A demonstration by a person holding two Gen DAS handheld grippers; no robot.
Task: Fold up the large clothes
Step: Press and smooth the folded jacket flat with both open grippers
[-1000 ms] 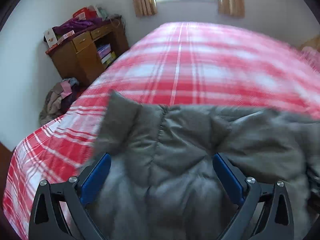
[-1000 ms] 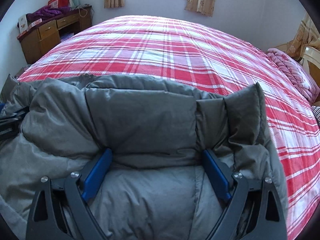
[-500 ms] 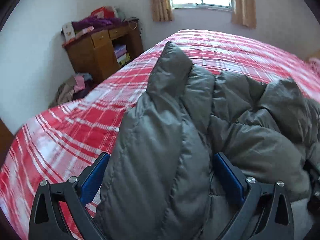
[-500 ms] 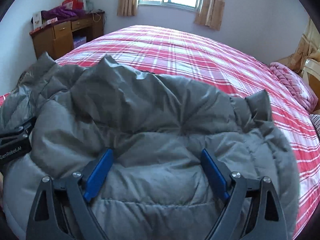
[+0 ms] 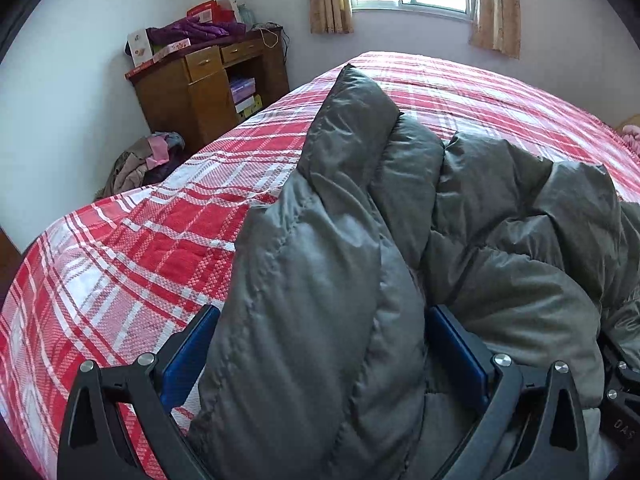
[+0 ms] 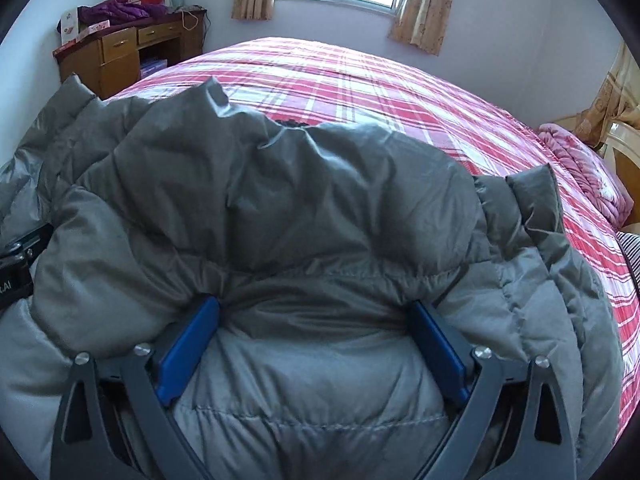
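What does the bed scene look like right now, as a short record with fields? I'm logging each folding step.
Garment: grey puffer jacket, bunched up on the bed, not folded flat
Surface: red plaid bedspread
Left gripper: jaws wide apart, a jacket fold between them
Right gripper: jaws have just been opening, jacket bulk between them
Background: wooden desk, clothes pile on the floor, pink blanket at the bed's right edge

White letters "AI" (image 6: 5,288) show on the black body of the left gripper at the right wrist view's left edge. In the left wrist view, the right gripper's black body bears faint, partly cut characters, unreadable.
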